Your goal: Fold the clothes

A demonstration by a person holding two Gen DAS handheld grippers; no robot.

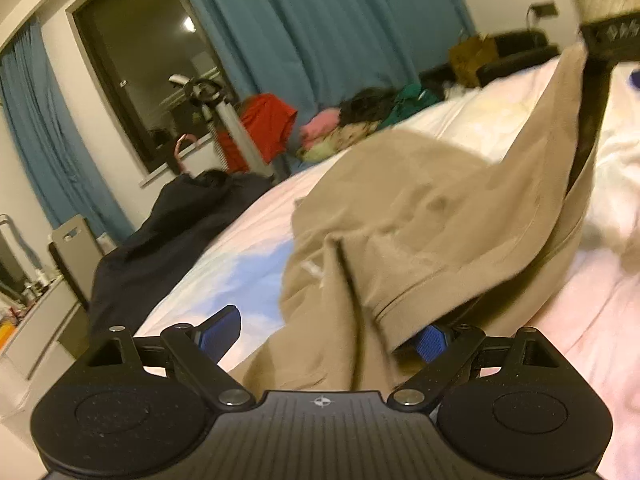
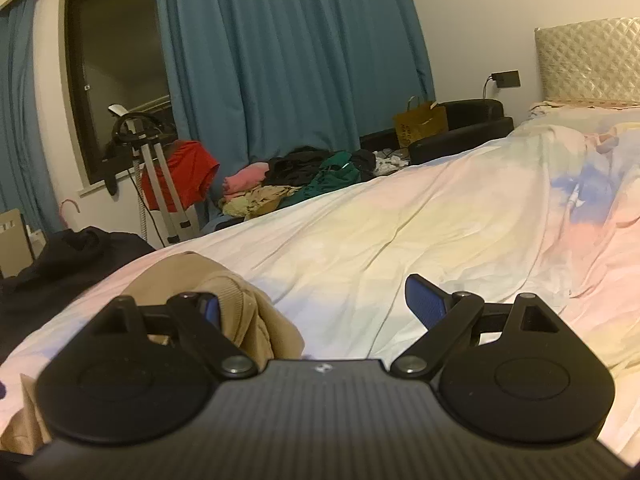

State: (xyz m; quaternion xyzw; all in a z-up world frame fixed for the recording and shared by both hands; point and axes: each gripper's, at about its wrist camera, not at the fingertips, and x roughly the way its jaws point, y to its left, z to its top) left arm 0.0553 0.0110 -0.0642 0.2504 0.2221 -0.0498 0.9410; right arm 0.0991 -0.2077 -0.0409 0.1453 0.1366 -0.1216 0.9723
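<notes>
Two grippers were over the bed, both with jaws spread apart. The left gripper [image 1: 328, 330] had tan cloth draped between its blue pads, but the pads stood wide and pinched nothing. The right gripper [image 2: 316, 312] also stood spread; a ribbed edge of the shirt [image 2: 224, 304] lay against its left pad, with nothing clamped. In the left view the right gripper seemed to reach in at the upper right, where a corner of the shirt [image 1: 420, 216] rose toward it; whether it was caught there or only draped, I could not tell.

The shirt lay bunched on the pastel sheet [image 2: 420, 232], not yet flat or folded, by my reading.

The risk, as I judged it: with neither tool closed, lifting away would let the raised corner slide off and collapse into a heap, undoing any fold line. Closing on the thick bunch could also catch several layers or the sheet beneath.

A yellow bag [image 2: 420, 122] stood by the wall, its contents hidden. Loose clothes [image 2: 304, 180] were piled beyond the bed.
</notes>
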